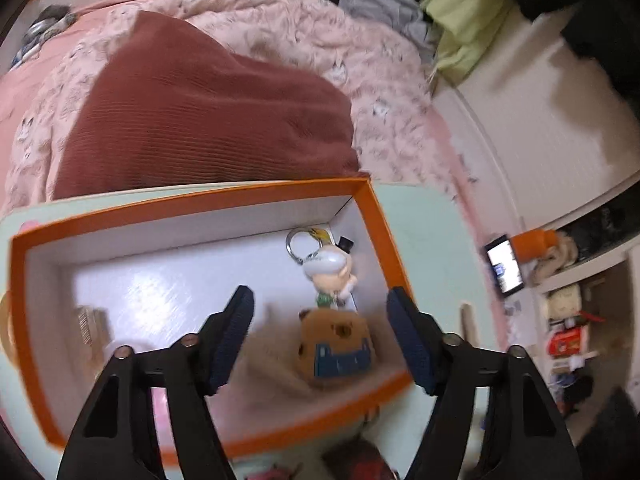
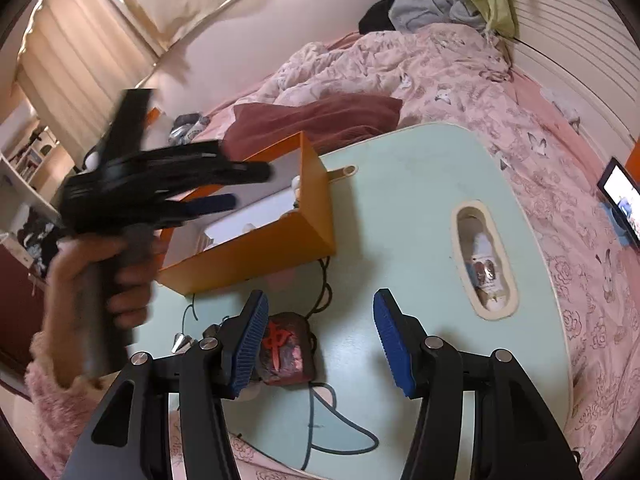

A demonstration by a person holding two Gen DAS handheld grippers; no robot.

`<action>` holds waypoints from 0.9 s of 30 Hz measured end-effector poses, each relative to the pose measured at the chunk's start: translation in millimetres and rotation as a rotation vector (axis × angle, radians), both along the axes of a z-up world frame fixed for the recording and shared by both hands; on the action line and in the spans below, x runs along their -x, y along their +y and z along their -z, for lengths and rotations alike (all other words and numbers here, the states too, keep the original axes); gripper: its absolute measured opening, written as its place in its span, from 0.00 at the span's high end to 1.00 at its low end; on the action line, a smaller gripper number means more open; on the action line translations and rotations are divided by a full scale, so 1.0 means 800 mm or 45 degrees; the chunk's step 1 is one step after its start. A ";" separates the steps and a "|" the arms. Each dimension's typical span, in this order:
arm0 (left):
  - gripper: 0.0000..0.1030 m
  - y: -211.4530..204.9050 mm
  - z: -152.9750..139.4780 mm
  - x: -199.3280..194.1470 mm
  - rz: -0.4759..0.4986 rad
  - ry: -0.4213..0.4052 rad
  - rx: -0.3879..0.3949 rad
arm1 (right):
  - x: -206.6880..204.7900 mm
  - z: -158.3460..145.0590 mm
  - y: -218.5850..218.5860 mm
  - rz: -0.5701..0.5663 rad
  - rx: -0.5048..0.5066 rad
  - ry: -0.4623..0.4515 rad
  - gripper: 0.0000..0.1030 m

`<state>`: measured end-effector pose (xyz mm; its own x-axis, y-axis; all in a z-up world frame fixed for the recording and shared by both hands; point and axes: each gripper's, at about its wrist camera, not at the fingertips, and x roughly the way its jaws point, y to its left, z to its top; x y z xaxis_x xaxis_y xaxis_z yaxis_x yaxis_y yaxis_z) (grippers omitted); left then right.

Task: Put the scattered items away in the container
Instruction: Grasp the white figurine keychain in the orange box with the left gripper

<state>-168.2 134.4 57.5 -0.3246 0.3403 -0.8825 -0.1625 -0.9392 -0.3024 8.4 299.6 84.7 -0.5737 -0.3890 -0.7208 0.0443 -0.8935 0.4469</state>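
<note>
An orange box [image 1: 384, 216] with a white inside stands on a pale green table [image 2: 400, 208]. In it lie a small figure keychain [image 1: 330, 268] and a brown capybara plush [image 1: 340, 344]. My left gripper [image 1: 320, 340] is open above the box, with the plush blurred between its fingers and loose below them. In the right wrist view the left gripper [image 2: 240, 188] hovers over the box [image 2: 256, 248]. My right gripper [image 2: 320, 344] is open and empty over the table, just right of a dark pouch with a red character [image 2: 284, 352].
A small metal cone [image 2: 180, 342] and a dark cord [image 2: 320, 292] lie on the table by the pouch. The table has an oval cutout [image 2: 484, 260]. It stands on a bed with a pink quilt [image 2: 440, 68] and a maroon pillow [image 1: 200, 112]. A lit phone [image 2: 620, 196] lies at right.
</note>
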 end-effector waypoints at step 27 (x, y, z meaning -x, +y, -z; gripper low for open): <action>0.60 -0.006 0.006 0.020 -0.001 -0.006 0.057 | -0.003 0.016 0.011 0.003 0.053 -0.039 0.47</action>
<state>-184.0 129.6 52.6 -0.3208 0.2998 -0.8985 -0.1604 -0.9521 -0.2604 10.7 308.2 72.2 -0.5527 -0.4174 -0.7213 0.0275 -0.8742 0.4848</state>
